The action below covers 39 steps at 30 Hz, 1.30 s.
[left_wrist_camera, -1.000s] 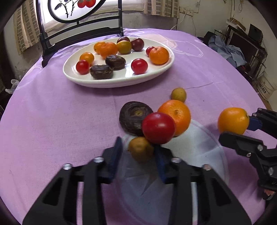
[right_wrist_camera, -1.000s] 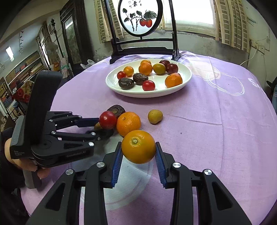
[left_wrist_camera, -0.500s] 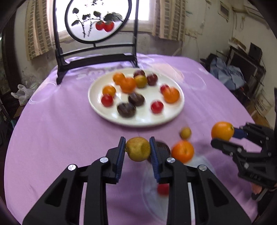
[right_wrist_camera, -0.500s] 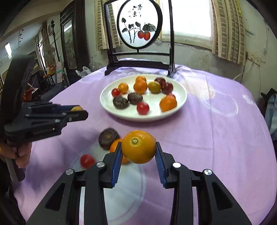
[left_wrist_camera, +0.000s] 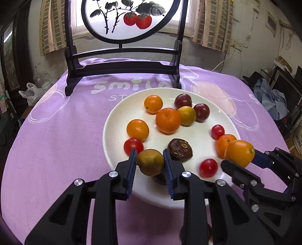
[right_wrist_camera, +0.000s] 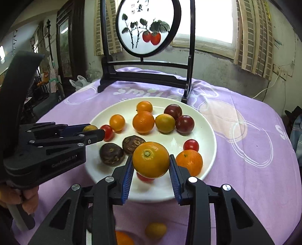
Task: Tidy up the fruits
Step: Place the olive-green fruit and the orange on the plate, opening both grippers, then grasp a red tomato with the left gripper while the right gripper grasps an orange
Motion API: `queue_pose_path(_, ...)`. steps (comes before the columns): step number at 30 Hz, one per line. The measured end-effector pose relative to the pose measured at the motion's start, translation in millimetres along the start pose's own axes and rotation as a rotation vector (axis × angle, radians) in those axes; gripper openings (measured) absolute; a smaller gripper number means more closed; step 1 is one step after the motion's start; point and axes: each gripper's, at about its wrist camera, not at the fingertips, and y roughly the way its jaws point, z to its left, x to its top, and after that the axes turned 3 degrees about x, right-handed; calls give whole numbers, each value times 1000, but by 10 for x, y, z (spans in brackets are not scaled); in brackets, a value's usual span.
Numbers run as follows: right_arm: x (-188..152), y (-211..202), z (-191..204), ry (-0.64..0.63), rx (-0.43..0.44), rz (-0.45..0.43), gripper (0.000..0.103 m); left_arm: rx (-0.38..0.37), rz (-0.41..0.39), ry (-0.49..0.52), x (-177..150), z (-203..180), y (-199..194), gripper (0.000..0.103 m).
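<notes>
My left gripper (left_wrist_camera: 150, 166) is shut on a small yellow-green fruit (left_wrist_camera: 150, 162) and holds it over the near left part of the white plate (left_wrist_camera: 113, 120). My right gripper (right_wrist_camera: 151, 164) is shut on an orange (right_wrist_camera: 151, 159) and holds it over the plate's (right_wrist_camera: 209, 132) near edge. The plate holds several oranges, red tomatoes, dark plums and brown fruits. The right gripper (left_wrist_camera: 243, 159) with its orange (left_wrist_camera: 239, 153) shows at the right of the left wrist view. The left gripper (right_wrist_camera: 94, 132) shows at the left of the right wrist view.
A black wooden stand with a round painted screen (left_wrist_camera: 124, 17) rises just behind the plate on the purple tablecloth (left_wrist_camera: 56, 132). A small yellow fruit (right_wrist_camera: 155, 230) and an orange (right_wrist_camera: 122, 239) lie on the cloth near me, below the right gripper.
Both grippers have moved forward from the loose fruits to above the plate, each carrying its fruit. The plate now fills the middle of both views.
</notes>
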Motion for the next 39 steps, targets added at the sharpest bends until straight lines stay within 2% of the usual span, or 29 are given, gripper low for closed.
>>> queue_pose_path(3,10,127,-33,19,-7,13,38,2,18,-16,26,-13,109,30)
queue_pose_path(4,2,145,-48,29,-11,12,42,3,14,-27,18,-6,107,41)
queue_pose_path(5,-15,129,-64,43,-28,-1,57,7,4,-36,5,-1,86,48)
queue_pose_path(6,-28,93,-77,54,-37,-16,63,15,-18,-43,-13,1,35,56)
queue_pose_path(7,-49,52,-88,61,-32,-25,63,23,-36,-40,-30,-1,-16,62)
queue_pose_path(11,-147,-159,-135,74,-9,-39,63,24,-46,-8,-115,-24,-176,65)
queue_pose_path(13,-237,-307,-159,85,-2,-55,63,21,-48,-13,-191,-12,-284,73)
queue_pose_path(16,-388,-464,-178,96,8,-60,64,4,-61,-15,-351,-5,-452,80)
queue_pose_path(23,-791,-785,-149,88,18,-49,65,-41,-33,32,-854,-48,-728,81)
queue_pose_path(28,-1005,-900,-87,82,24,-36,66,-70,15,40,-1211,-91,-832,81)
queue_pose_path(39,-1216,-981,-59,92,21,-19,66,-99,76,92,-1578,-249,-901,81)
